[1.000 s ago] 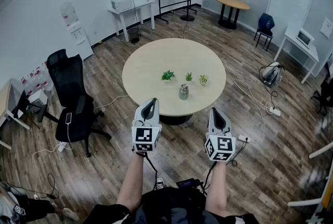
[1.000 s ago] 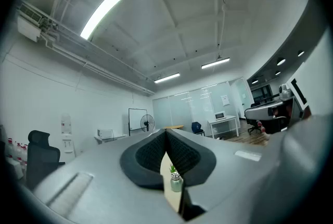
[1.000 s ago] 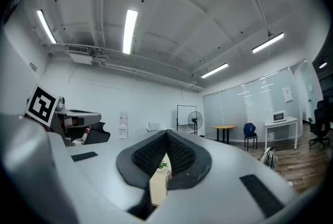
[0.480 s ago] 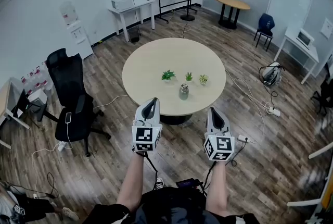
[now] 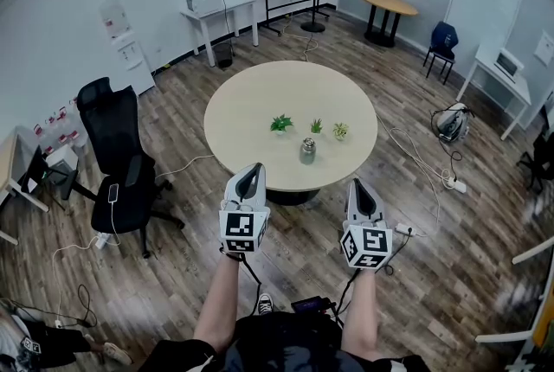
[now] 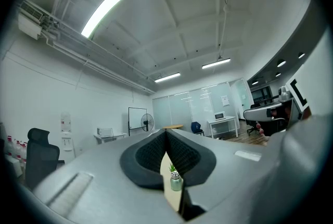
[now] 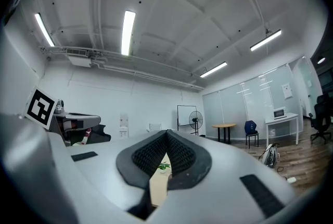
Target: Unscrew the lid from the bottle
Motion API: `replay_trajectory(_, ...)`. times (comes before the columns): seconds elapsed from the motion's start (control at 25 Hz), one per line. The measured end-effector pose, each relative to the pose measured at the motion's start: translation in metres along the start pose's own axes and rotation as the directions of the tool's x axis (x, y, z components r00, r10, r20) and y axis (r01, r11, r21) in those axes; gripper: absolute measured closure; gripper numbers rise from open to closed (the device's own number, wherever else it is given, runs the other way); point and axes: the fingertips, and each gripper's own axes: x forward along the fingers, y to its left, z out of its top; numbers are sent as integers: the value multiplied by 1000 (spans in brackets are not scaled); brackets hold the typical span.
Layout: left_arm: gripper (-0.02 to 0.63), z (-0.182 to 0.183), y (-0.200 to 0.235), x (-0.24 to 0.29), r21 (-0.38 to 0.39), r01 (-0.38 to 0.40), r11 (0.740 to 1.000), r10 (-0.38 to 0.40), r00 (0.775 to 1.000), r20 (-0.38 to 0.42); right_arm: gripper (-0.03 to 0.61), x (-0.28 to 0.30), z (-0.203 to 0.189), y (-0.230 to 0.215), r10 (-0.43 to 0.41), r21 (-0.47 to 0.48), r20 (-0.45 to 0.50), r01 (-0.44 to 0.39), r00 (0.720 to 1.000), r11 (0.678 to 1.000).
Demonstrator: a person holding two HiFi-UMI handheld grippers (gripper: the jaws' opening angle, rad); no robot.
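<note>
Left gripper (image 6: 165,133): the two jaws are pressed fully together at the tips and nothing is clamped between them. Right gripper (image 7: 166,134): identical condition, jaws fully closed, nothing held.

In the head view both grippers are held level and side by side in front of the person. They sit short of the near edge of the round beige wooden table (image 5: 260,102), well apart from everything on it.

The small silver metal bottle (image 5: 307,153) stands upright on the table, close to its near edge, with the lid (image 5: 307,143) seated on top. Just behind the bottle is a row of three small green potted plants (image 5: 316,127).

A black office chair (image 5: 117,154) stands on the wood-plank floor (image 5: 450,249) left of the table.
</note>
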Motion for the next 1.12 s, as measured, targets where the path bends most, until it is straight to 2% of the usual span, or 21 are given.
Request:
replay_trajectory(0.52, 612, -7, 42, 13, -12, 38, 999, -38, 999, 26, 577, 25, 9, 25, -65, -15, 20, 65, 998, 998)
replay_trajectory(0.68, 612, -16, 50, 30, -24, 55, 998, -55, 998, 12, 577, 43, 15, 24, -75, -19, 25, 76, 997, 997)
replay_trajectory(0.92, 612, -35, 57, 78, -15, 45, 999, -45, 999, -16, 577, 94, 2, -5, -75, 3, 26, 75, 997, 997)
replay_trajectory(1.12, 612, -48, 64, 142, -20, -20, 1000, 19, 999, -26, 577, 158, -18, -54, -39, 38, 23, 38, 999, 999)
